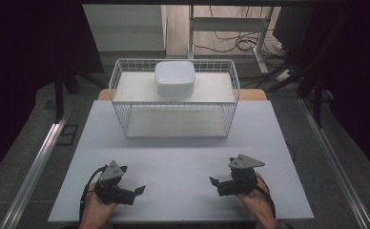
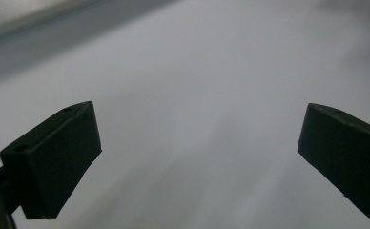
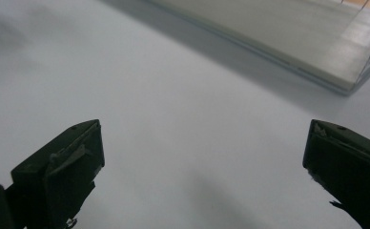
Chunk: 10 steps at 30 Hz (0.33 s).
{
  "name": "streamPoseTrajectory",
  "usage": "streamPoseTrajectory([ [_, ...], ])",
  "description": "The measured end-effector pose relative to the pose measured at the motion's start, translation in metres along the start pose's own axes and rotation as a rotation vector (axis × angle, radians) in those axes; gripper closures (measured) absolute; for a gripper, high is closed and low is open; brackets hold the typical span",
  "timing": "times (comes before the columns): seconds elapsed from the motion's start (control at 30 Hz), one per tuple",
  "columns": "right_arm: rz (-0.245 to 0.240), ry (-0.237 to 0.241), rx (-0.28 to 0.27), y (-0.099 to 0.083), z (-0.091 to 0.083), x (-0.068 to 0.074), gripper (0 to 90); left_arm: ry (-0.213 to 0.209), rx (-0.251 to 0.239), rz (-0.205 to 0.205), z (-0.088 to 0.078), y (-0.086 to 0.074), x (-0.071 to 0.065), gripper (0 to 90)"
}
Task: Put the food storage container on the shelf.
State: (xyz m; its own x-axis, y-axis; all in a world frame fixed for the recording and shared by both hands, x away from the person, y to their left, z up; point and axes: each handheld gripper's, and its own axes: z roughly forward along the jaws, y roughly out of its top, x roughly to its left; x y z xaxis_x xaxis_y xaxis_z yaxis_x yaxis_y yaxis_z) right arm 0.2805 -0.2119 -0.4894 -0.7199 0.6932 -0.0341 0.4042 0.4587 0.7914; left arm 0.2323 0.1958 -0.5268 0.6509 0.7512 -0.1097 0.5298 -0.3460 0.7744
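Note:
A white wire rack stands at the far middle of the white table. On its upper shelf rests a white square bowl. My left gripper rests near the table's front left, open, with nothing between its jaws. My right gripper sits at the front right, also open and empty. The two grippers point toward each other over bare tabletop. In the right gripper view the rack's lower shelf lies ahead at the upper right.
The table's front edge runs just below both hands. Metal rails flank the table on the floor. Behind the rack stand a desk frame and loose cables.

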Motion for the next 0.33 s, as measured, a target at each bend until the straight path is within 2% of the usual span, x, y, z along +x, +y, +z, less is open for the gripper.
streamPoseTrajectory([
  [0.13, -0.001, -0.006, 0.052, -0.010, 0.005, 0.001, 0.0, 0.011, 0.071, -0.018, 0.007, -0.007, 0.004, 0.0],
  [0.33, -0.018, -0.015, 0.088, -0.014, 0.010, 0.001, 0.0, 0.012, 0.075, -0.017, 0.009, -0.006, 0.004, 0.0],
])
